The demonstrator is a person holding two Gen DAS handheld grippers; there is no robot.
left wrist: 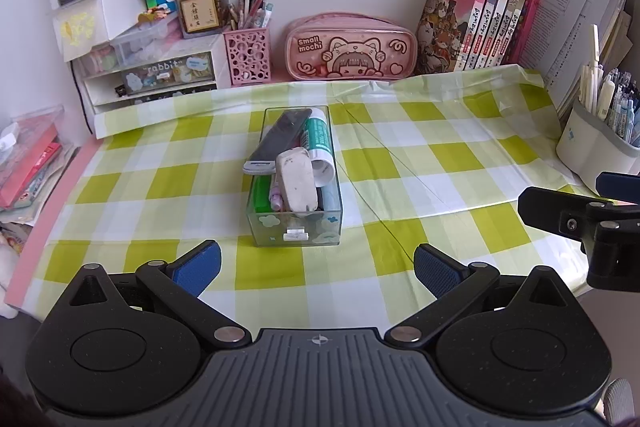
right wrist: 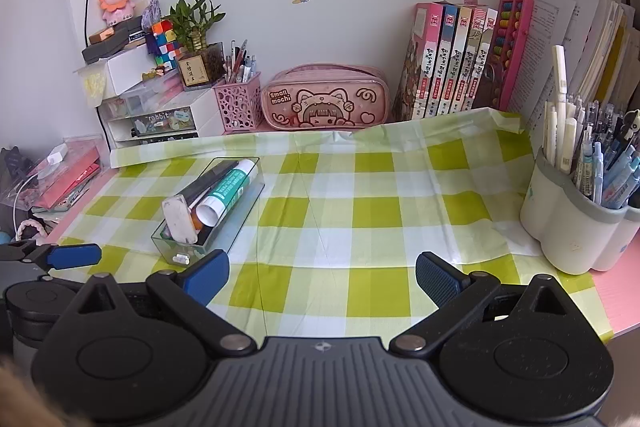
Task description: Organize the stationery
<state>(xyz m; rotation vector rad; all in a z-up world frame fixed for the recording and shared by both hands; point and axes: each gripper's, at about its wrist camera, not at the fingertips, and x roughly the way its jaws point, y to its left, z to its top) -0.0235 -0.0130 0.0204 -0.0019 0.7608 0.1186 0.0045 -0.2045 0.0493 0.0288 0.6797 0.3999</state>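
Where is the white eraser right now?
The white eraser lies on top of the items in the clear box at the middle of the checked cloth, at the box's near end beside the glue stick; the right wrist view shows it left of centre.

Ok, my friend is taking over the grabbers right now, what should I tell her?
Left gripper: open, empty, hovering just in front of the clear box.
Right gripper: open, empty, over the checkered cloth, the box to its left.
Things: the box sits mid-cloth, holding a white eraser, a glue stick, a dark flat tool and some pens.
Done: nothing loose lies on the cloth.
Left: probably moving the box to its place, maybe near the pink pencil case at the back.
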